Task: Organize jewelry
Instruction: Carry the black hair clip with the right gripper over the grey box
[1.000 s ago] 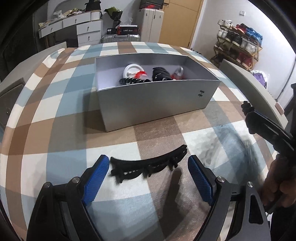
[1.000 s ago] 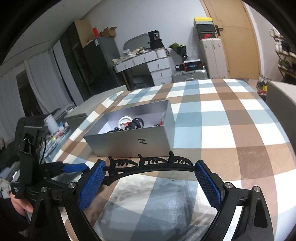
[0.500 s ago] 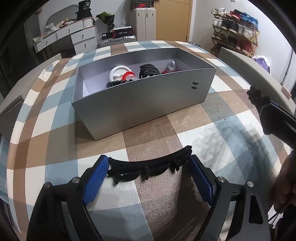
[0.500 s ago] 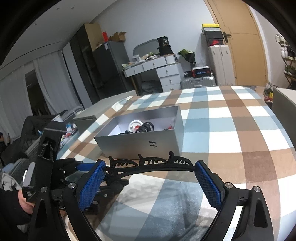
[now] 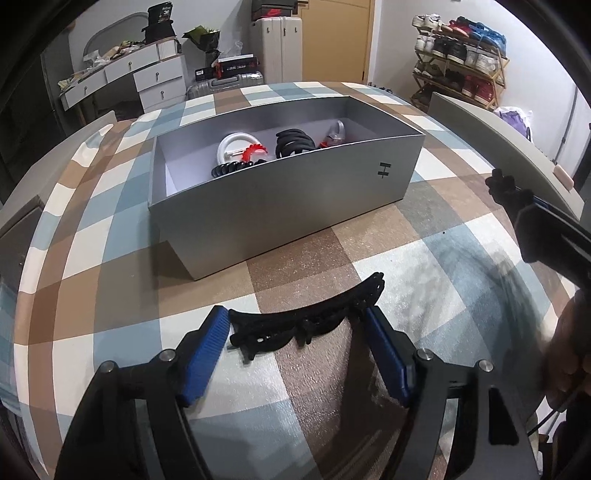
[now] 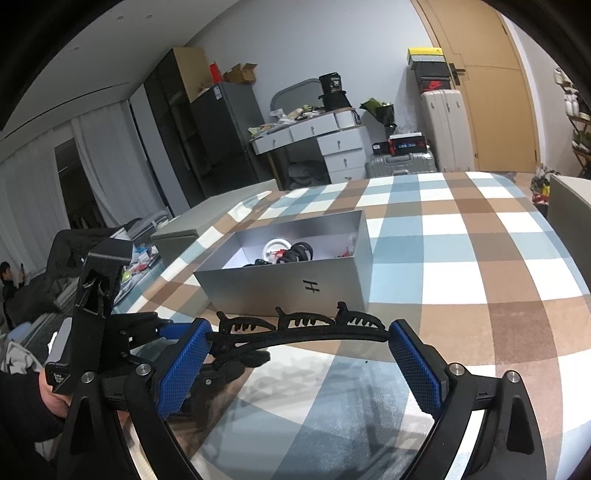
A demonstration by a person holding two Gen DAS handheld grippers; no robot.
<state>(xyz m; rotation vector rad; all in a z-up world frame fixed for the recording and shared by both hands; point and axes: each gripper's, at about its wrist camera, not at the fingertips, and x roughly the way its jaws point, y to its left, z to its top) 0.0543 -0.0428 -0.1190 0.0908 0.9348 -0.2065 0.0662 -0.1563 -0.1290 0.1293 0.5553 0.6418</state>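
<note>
Left tongs (image 5: 297, 341) angled down, just closed onto curved black plastic hair clip (image 5: 306, 323) on checked tabletop (image 5: 406, 280); right tongs (image 6: 299, 345) spanning toothed black headband (image 6: 295, 330), near grey open box (image 5: 295, 199).

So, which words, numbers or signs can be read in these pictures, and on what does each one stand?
"36": white number on the black tub above the white drawers.
Black sign like an "H" turned sideways: on the grey box front.
Label on the black and red case: too blurred to read.

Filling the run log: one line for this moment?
left gripper: closing on black hair clip | right gripper: gripping black clip | silver box: open
</note>
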